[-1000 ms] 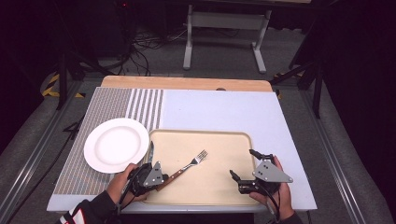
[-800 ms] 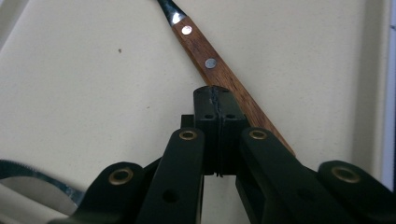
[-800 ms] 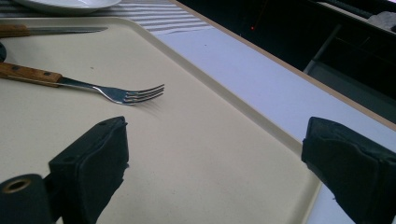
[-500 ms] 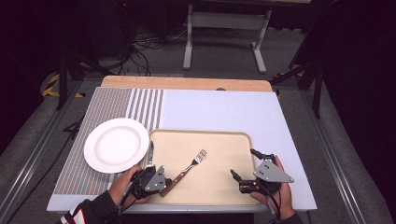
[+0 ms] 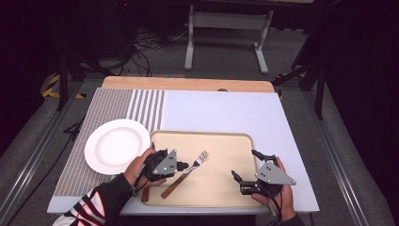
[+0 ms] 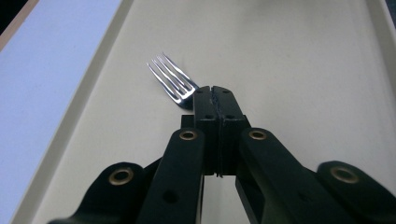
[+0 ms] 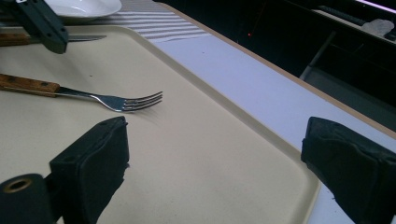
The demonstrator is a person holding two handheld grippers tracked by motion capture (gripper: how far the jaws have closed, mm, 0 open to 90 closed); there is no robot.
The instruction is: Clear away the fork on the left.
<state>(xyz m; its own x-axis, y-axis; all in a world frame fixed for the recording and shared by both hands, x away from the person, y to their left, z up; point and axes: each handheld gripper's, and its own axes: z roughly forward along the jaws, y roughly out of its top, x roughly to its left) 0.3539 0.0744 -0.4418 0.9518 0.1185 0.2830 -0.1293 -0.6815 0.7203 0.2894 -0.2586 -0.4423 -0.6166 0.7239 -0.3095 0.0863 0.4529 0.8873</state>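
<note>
Left hand-held gripper point(image 6: 215, 95): jaws pressed together, tips over the fork point(image 6: 172, 79) neck; grip uncertain.
Right hand-held gripper point(image 7: 215, 172): jaws wide apart, holding nothing, above the tray point(image 7: 210, 140).

My table point(image 5: 226, 110) has a pale blue top with a wooden far edge. Beyond it I see grey floor point(image 5: 226, 56), a white metal stand point(image 5: 226, 21), tangled cables point(image 5: 146, 42) and darkness.

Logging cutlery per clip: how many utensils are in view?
2. A fork lies mid-tray; a second wooden-handled utensil, likely a knife, lies at the tray's left edge, largely hidden behind the left hand-held gripper.
</note>
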